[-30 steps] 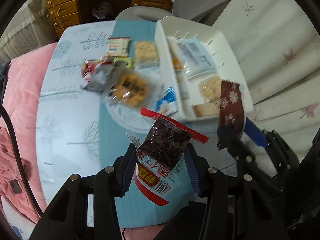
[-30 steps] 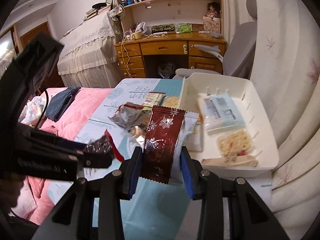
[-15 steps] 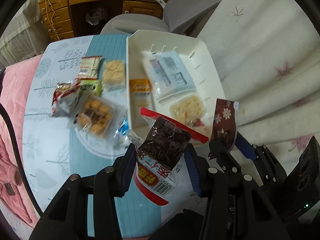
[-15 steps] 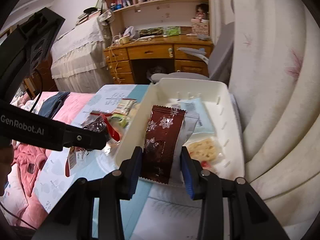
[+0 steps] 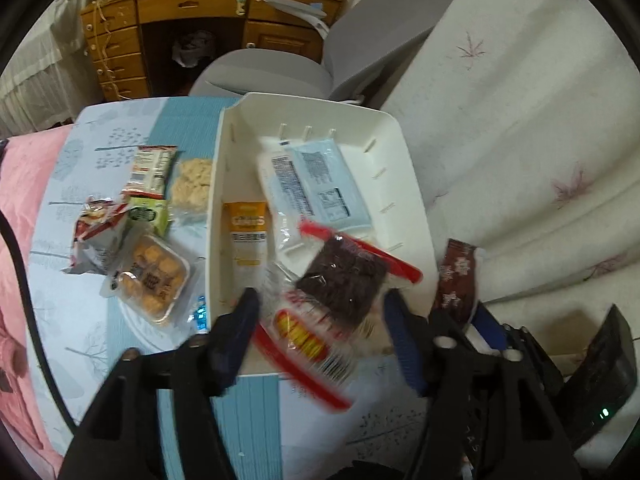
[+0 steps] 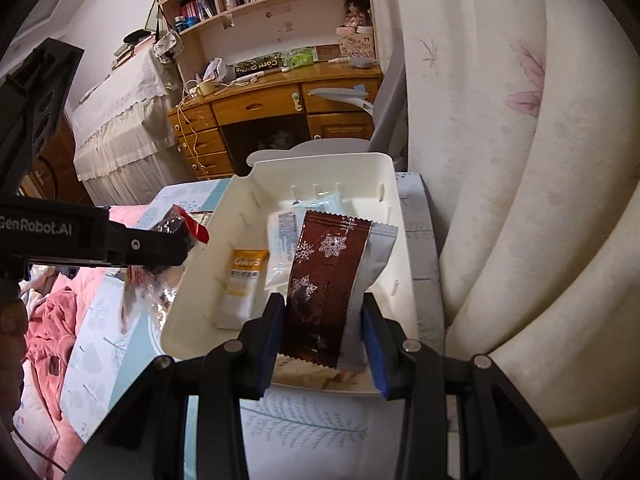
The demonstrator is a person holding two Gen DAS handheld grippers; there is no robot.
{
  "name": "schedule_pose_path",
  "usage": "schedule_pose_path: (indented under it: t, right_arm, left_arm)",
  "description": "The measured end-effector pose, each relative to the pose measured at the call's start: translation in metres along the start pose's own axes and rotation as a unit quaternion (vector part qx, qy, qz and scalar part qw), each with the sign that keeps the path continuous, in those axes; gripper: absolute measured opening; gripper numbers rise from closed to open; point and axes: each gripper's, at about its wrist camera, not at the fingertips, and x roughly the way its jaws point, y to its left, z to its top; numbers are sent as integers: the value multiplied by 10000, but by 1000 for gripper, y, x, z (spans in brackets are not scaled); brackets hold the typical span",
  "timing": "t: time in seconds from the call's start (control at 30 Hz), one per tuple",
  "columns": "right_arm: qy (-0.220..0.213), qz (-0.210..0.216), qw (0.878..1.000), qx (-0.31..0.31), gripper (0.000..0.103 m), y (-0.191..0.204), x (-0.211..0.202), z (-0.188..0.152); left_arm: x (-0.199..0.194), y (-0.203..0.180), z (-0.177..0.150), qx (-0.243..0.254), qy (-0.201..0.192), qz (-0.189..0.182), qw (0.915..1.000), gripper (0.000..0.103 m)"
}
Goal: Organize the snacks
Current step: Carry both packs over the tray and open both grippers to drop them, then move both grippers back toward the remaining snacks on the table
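In the left wrist view my left gripper (image 5: 320, 312) is open, and a red-edged packet of dark snack (image 5: 332, 288), blurred and tilted, hangs loose between the spread fingers over the near end of the white bin (image 5: 404, 168). The bin holds a pale blue packet (image 5: 320, 176) and an orange-and-white packet (image 5: 248, 236). In the right wrist view my right gripper (image 6: 324, 320) is shut on a dark red snowflake packet (image 6: 324, 276) with a silver packet (image 6: 376, 248) behind it, above the near end of the bin (image 6: 240, 216).
Several loose snacks lie on the blue tablecloth left of the bin: a cookie tray (image 5: 154, 280), a crumpled red-and-silver bag (image 5: 96, 236), a cracker pack (image 5: 192, 180). A grey chair (image 5: 288, 64), a wooden desk (image 5: 192, 12) and a curtain (image 5: 520, 120) stand around the table.
My left gripper opened and the red-edged dark packet came loose, tilting and dropping toward the bin. Both grippers moved further over the bin; the right one still holds the snowflake packet.
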Motion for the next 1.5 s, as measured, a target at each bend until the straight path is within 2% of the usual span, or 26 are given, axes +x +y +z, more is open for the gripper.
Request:
schedule_pose_path:
  t: [0.1,0.3,0.53,0.8,1.07,1.2,1.3,1.4,1.5]
  right_arm:
    - [303,-83,9993,221,51,-7,8,-2]
    - [574,-27,9970,527,51,-13,13,-14]
    - [769,78,9938,799,51,-1,13,-28]
    - [1005,384,9869,1201,51,43,14,-52]
    - [1274,417,9800,1468,51,93,21,-68]
    - [1327,377,9762,1671,51,114,22,-73]
    - [1356,367,9737,1795,52,130,23,-74]
    - [1378,427,9691,2000,52,144,27,-75]
    - [1424,475,9638,2205,55,160,34,-77]
  left_arm:
    - [-3,-1,1,88,-89,119,9999,68]
    - [-7,15,-3,-192,-90,109,9997,68]
    - [-10,50,-20,-387,-37,324,9987,68]
    - [-25,95,-54,-452,-57,244,9987,68]
    - [-47,153,-85,-384,-30,211,9990,69]
    - [-57,178,-94,-265,-83,181,9994,69]
    - [-67,197,-98,-99,-224,198,9995,74]
    - [-75,215,-98,7,-292,180,9994,75]
    - [-82,236,-95,82,-360,190,9991,75]
